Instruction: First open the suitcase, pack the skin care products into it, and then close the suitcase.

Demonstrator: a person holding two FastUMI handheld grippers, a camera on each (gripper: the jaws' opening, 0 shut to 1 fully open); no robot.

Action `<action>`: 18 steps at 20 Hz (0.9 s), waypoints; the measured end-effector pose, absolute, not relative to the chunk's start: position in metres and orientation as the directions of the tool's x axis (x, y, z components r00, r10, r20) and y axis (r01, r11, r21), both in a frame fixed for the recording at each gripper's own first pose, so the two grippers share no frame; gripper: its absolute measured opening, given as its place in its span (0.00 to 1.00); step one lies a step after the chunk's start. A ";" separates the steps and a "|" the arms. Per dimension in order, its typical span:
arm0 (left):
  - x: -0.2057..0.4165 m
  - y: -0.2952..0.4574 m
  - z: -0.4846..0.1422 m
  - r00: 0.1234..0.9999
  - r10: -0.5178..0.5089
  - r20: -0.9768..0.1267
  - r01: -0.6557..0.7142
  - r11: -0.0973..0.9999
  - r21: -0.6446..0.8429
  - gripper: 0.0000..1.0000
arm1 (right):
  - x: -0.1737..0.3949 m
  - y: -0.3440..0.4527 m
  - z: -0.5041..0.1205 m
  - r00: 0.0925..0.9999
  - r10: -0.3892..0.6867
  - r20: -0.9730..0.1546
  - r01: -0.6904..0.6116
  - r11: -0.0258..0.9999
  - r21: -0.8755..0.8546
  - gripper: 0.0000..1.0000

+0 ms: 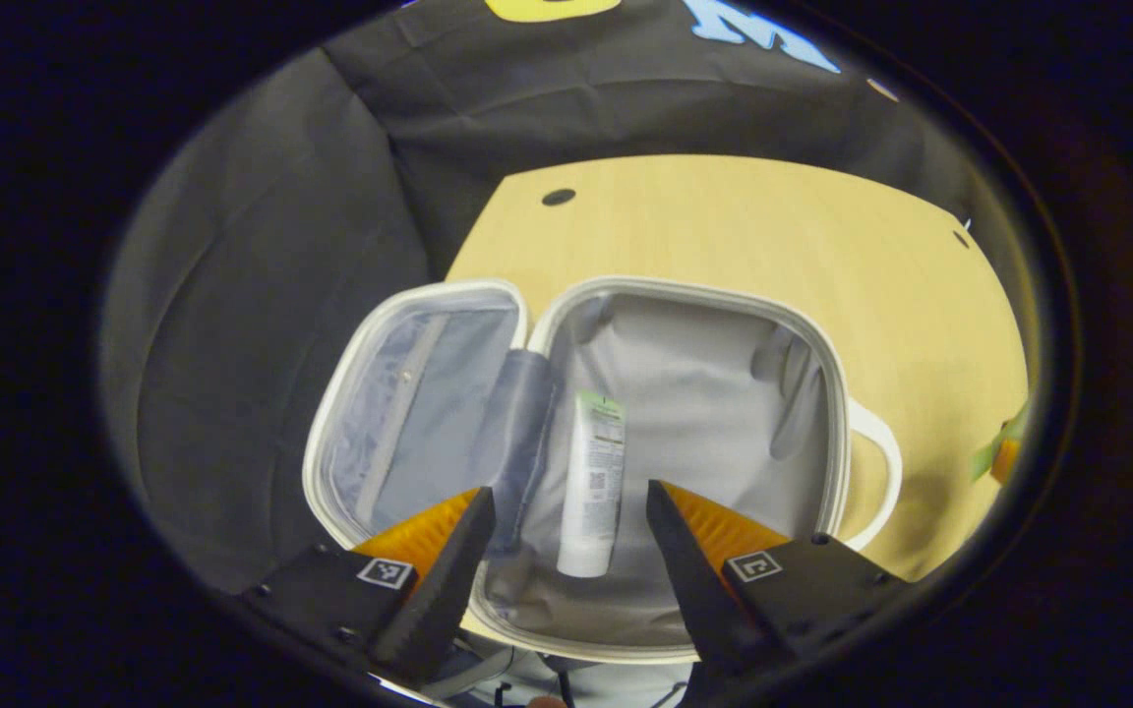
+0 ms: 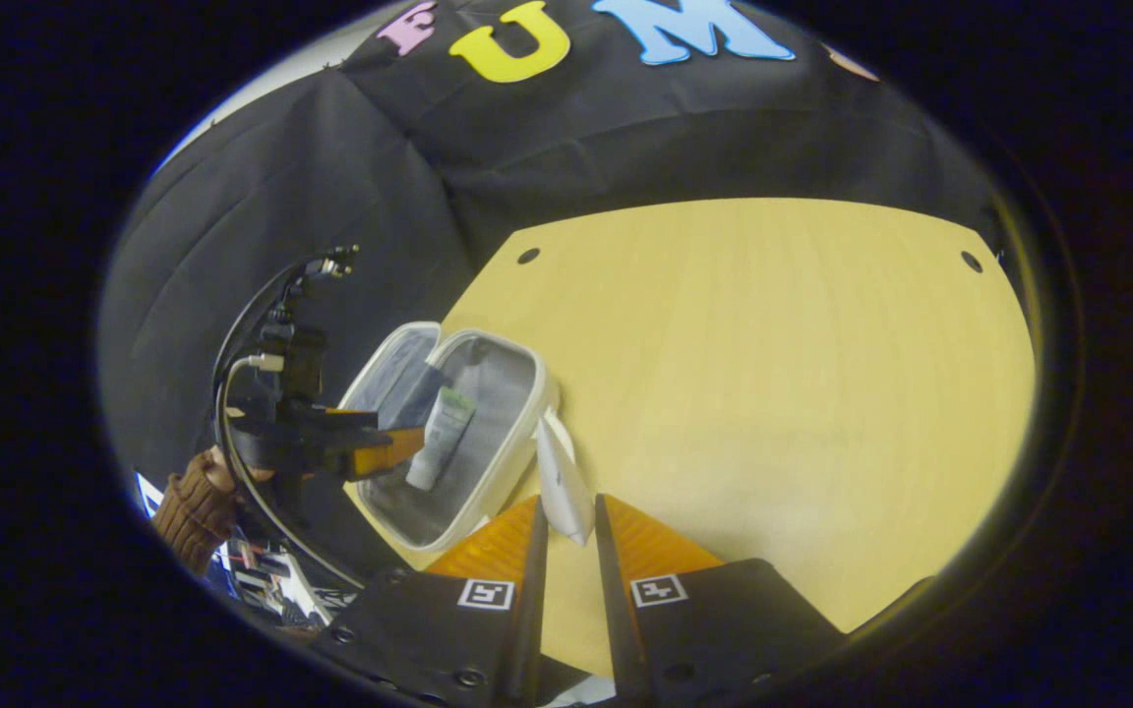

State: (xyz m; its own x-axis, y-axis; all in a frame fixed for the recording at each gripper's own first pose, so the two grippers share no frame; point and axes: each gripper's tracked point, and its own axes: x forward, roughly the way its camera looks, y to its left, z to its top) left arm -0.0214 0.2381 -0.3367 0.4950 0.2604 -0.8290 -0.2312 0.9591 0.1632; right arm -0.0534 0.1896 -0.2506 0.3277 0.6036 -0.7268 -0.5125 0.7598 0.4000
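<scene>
Your right gripper (image 2: 566, 551) is clenched on a white tube (image 2: 561, 487), holding it up so it can go in next. At ten o'clock from it, the suitcase (image 2: 517, 447) lies open on the bench (image 2: 773, 374). Your left gripper (image 1: 566, 551) hangs released over it, having nothing to hold; a green-capped tube (image 1: 594, 482) already lies inside.

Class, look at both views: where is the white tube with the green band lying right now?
The white tube lies inside the open suitcase, on its grey lining near the hinge side, just ahead of the open left claw; in the right gripper view it sits left of centre.
</scene>
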 end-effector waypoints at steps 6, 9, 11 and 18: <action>-0.061 0.281 -0.290 0.606 0.340 -0.719 -0.367 0.922 0.127 1.00 | -0.094 0.262 -0.229 0.188 0.679 -0.710 -0.584 0.658 0.475 0.28; -0.105 0.321 -0.273 0.618 0.413 -0.669 -0.480 0.872 0.095 1.00 | -0.106 0.307 -0.222 0.103 0.708 -0.699 -0.572 0.617 0.541 0.28; -0.139 0.348 -0.268 0.605 0.466 -0.646 -0.551 0.831 0.083 1.00 | -0.106 0.323 -0.228 0.076 0.689 -0.720 -0.551 0.631 0.546 0.24; -0.254 0.410 -0.246 0.518 0.554 -0.652 -0.729 0.684 0.002 1.00 | -0.097 0.348 -0.273 0.034 0.574 -0.818 -0.509 0.714 0.480 0.29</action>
